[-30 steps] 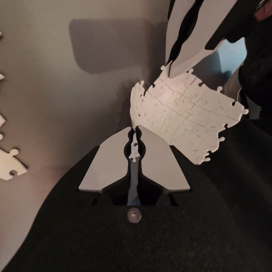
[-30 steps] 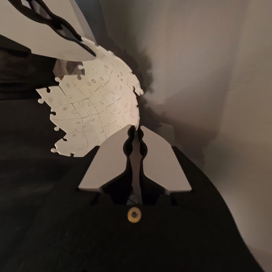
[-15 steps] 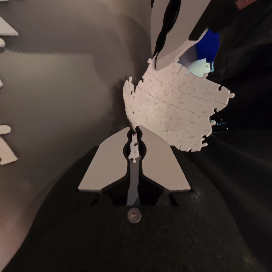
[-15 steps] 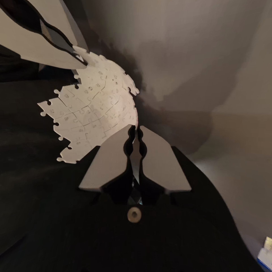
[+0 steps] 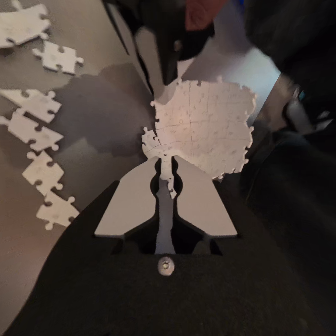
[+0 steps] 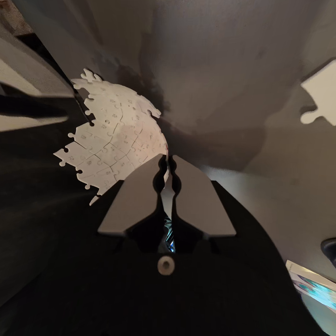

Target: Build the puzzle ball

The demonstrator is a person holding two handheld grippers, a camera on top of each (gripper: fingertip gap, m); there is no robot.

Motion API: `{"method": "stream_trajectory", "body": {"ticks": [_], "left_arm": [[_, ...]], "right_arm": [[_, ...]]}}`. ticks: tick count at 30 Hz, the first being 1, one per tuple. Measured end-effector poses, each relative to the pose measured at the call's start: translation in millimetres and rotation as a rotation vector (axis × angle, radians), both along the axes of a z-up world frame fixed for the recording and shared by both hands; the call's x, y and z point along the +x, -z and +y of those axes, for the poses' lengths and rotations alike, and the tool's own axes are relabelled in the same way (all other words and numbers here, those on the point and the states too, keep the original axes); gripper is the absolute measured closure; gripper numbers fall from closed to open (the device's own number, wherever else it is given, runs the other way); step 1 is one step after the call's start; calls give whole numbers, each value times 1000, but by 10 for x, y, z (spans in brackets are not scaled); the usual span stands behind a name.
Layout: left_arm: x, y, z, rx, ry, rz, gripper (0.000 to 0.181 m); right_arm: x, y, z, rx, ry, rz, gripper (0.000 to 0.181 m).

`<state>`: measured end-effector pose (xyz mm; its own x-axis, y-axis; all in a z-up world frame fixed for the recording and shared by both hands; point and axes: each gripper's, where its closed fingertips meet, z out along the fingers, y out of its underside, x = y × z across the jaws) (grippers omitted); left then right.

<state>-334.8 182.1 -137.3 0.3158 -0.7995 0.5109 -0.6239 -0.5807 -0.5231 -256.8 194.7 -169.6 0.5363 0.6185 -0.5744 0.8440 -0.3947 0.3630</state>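
Observation:
A white curved section of the puzzle ball (image 5: 203, 131), made of several joined pieces, hangs in the air between both grippers. My left gripper (image 5: 166, 160) is shut on its lower left edge, and a piece tab shows between the fingers. My right gripper (image 6: 168, 156) is shut on another edge of the section (image 6: 116, 138). In the left wrist view the right gripper (image 5: 157, 91) comes down from above onto the section's top left corner. In the right wrist view the left gripper (image 6: 80, 103) reaches in from the left. Both views are blurred.
Several loose white puzzle pieces (image 5: 43, 171) lie in a row on the grey table (image 5: 21, 254) to the left, with another (image 6: 323, 94) at the right. A printed sheet or box (image 6: 318, 291) lies at the lower right. A person's dark clothing (image 5: 291, 181) fills the right. Some 9 cm of space lies between my two pairs of fingers.
Both grippers have swung and tilted with the puzzle section still held. Its inner face now turns more squarely to the left camera. Loose pieces on the table have come into view.

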Motion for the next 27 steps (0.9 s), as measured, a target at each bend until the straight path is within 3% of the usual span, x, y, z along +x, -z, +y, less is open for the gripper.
{"method": "stream_trajectory", "body": {"ticks": [2, 7, 19, 27], "left_arm": [[54, 84, -24, 66, 114, 80, 181], [133, 229, -78, 89, 263, 160, 181], [186, 507, -116, 90, 279, 194, 181], [193, 516, -137, 94, 289, 181, 181]], "right_arm": [[-19, -10, 18, -7, -16, -13, 179], [-59, -36, 93, -38, -47, -74, 179], [-146, -83, 197, -152, -146, -240, 179], [-171, -69, 226, -131, -171, -251, 179]]}}
